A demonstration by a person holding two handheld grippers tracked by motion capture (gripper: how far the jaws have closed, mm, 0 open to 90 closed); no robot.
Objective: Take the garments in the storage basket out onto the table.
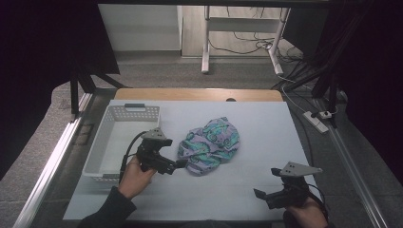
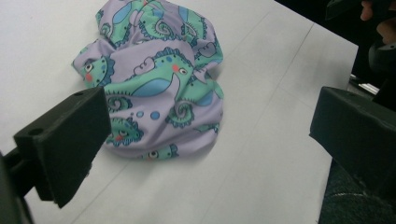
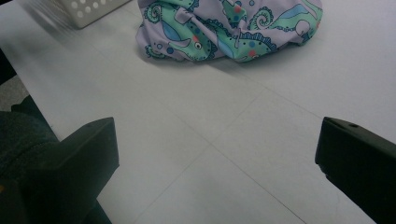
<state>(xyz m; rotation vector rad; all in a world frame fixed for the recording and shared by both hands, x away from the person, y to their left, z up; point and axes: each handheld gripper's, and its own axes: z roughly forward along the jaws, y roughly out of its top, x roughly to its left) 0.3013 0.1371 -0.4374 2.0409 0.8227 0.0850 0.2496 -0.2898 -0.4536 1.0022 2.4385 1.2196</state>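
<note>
My left gripper (image 1: 182, 164) stands with its jaws spread wide and nothing between them. Just ahead of its tips, touching or all but touching in the high view, lies the crumpled lilac cloth printed with green and blue seahorses (image 1: 209, 145). In my left gripper view the cloth (image 2: 154, 79) sits bunched in a soft heap in front of the gap between my jaws, nearer my left jaw than my right one, flat on the pale grey table cover (image 2: 261, 154).

Behind my left gripper, on the side away from the cloth, stands the white plastic basket with a perforated rim (image 1: 103, 142), nothing showing inside it.

My right gripper (image 1: 266, 194) is also wide open and holds nothing. It hovers near the near edge of the table, well apart from the cloth, with bare table cover (image 3: 210, 154) stretching between my jaws. In my right gripper view the cloth (image 3: 229, 28) lies far ahead beyond the jaw tips, and a corner of the basket (image 3: 88, 10) shows off to the far left of it. My two grippers are well apart from each other
</note>
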